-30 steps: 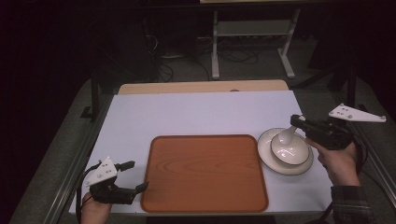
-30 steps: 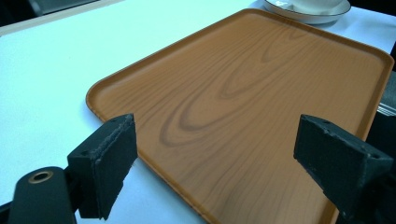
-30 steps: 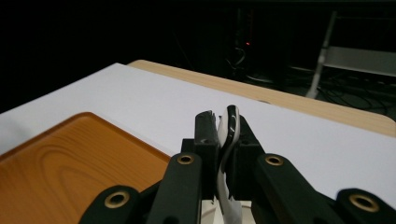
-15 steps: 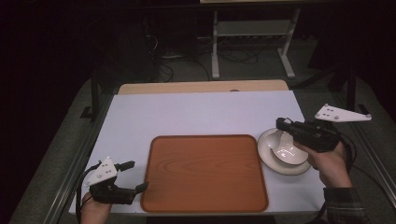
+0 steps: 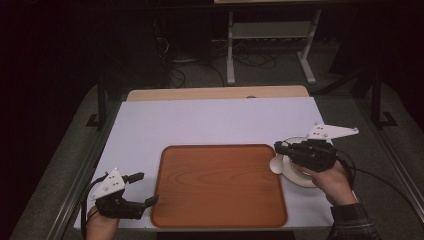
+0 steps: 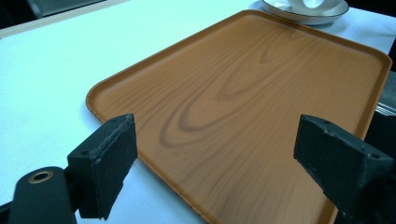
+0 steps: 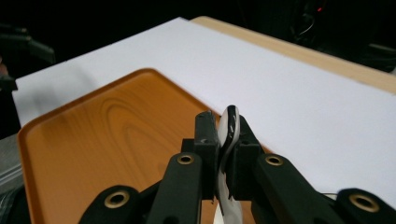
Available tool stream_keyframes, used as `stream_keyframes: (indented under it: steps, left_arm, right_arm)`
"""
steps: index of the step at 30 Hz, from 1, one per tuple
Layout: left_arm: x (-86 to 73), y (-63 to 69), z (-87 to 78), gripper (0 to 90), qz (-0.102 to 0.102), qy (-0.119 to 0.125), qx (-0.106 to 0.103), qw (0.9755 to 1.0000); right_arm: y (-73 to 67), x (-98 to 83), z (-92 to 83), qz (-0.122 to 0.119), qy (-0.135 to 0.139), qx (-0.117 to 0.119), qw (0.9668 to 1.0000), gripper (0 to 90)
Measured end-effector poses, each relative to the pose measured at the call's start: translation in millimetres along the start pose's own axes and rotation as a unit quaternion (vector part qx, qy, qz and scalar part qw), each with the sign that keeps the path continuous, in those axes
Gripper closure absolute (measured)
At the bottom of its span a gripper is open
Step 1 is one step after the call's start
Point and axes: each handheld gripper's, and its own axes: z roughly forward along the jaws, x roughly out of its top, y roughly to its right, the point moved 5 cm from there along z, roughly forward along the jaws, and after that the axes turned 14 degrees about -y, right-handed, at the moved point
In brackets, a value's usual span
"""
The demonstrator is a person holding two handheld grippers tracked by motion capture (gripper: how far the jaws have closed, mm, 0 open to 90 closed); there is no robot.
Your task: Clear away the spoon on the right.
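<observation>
Room: dim, background nearly black.
Worktop (image 5: pixel 210 120): evenly lit from above, bluish-white, no glare.
Tray (image 6: pixel 243 107): soft sheen, faint shadows.
Focus: near jaws slightly soft in both gripper views.
Edges: darkened.

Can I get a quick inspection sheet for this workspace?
Surface: white table, wooden edge at the far side.
Job's things: brown tray, bare; white spoon clamped in the right gripper; white plate beside the tray.
Clutter: nothing seen.
Grippers: right gripper shut on the spoon above the plate's tray-side edge; left gripper open, at the tray's near left corner.
Cables: one trailing from the right gripper; a tangle on the floor.
Surroundings: dark room, white stand behind the table.
</observation>
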Motion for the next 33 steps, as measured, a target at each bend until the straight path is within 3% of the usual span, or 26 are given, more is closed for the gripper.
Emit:
stream_keyframes:
  steps: [18, 33]
  left_arm:
    - [0.2, 0.7, 0.2, 13.1, 0.001, 0.000, -0.002, 1.0000]
    - [0.4, 1.2, 1.1, 13.0, 0.002, -0.002, -0.002, 1.0000]
  right_arm:
    - [-17.0, -24.1, 38.0, -0.025, -0.082, 0.020, 0.9961, 84.0]
    - [-29.3, -15.5, 62.5, -0.055, -0.094, 0.040, 0.9933, 83.0]
